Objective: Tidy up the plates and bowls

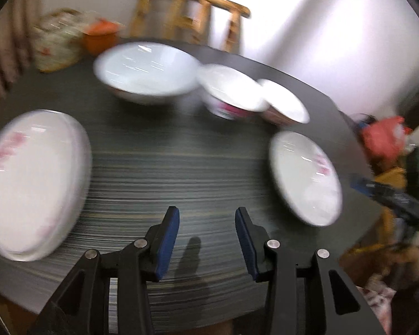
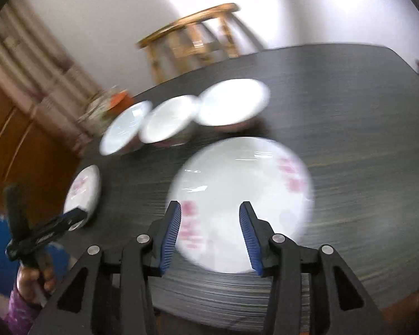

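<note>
- The dark wood-grain table (image 1: 198, 167) fills both wrist views and carries all the crockery; both views are motion-blurred.
- A wooden chair (image 1: 192, 14) stands behind the table's far edge at about 12 o'clock in the left wrist view.
- A stack of pink-patterned plates (image 1: 33, 184) lies at 9 o'clock of the left gripper (image 1: 207, 240), well apart from its jaws.
- A single pink-patterned plate (image 2: 240, 203) lies flat on the table directly ahead of the right gripper (image 2: 211, 240); its near rim shows between the blue pads, but the pads do not press on it.
- The same plate sits at 2 o'clock of the left gripper, near the table's right edge.
- A large white bowl (image 1: 146, 69) stands at 11 o'clock of the left gripper, far across the table.
- Two smaller bowls (image 1: 231, 92), patterned outside, stand at 1 o'clock, just beside the large bowl and touching each other.
- A wrapped bundle and an orange container (image 1: 100, 37) rest at the far left edge, about 10 o'clock.
- The left gripper's jaws stand partly apart over bare tabletop with nothing between them.
- The right gripper's jaws stand partly apart, gripping nothing.
- A hand (image 2: 35, 279) in a purple sleeve holds the left gripper's handle at 8 o'clock in the right wrist view.
- Nothing stands between either gripper and the nearest plate.
</note>
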Demonstrator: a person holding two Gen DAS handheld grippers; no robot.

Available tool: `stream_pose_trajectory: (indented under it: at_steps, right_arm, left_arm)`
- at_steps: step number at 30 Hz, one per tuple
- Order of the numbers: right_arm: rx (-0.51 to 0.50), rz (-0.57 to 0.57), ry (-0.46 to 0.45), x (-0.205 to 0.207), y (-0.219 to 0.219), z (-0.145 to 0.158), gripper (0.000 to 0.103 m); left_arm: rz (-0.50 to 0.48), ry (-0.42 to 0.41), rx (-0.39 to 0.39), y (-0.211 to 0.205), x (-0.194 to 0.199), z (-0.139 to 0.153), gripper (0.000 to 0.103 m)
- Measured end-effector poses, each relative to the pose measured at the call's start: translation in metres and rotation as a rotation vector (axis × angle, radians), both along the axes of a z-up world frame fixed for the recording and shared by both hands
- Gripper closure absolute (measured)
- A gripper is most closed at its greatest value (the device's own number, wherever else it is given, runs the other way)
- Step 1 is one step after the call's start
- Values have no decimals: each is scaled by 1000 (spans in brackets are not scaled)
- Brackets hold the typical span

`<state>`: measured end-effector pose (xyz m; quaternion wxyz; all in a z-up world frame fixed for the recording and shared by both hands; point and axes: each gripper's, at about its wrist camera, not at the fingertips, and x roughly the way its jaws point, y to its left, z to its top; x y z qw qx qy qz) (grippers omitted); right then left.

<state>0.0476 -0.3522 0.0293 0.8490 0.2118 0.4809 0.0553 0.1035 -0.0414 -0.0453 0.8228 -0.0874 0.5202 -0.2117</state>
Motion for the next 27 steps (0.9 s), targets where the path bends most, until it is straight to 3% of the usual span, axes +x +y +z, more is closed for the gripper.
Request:
stream_pose_trajectory:
  at_steps: [5, 12, 24, 27]
  right_arm:
    - [45, -74, 60, 5, -45, -31, 61]
    - [79, -87, 88, 13, -60, -59, 61]
    - [138, -20, 110, 34, -68, -82, 62]
    - [148, 0, 119, 39, -66, -86, 75]
  left_arm:
    - [-56, 114, -119, -47, 14, -18, 61]
    - [-98, 160, -142, -90, 33, -32, 61]
    - [-110, 189, -111, -111, 41, -53, 61]
    - [-133, 167, -69, -116, 42, -52, 62]
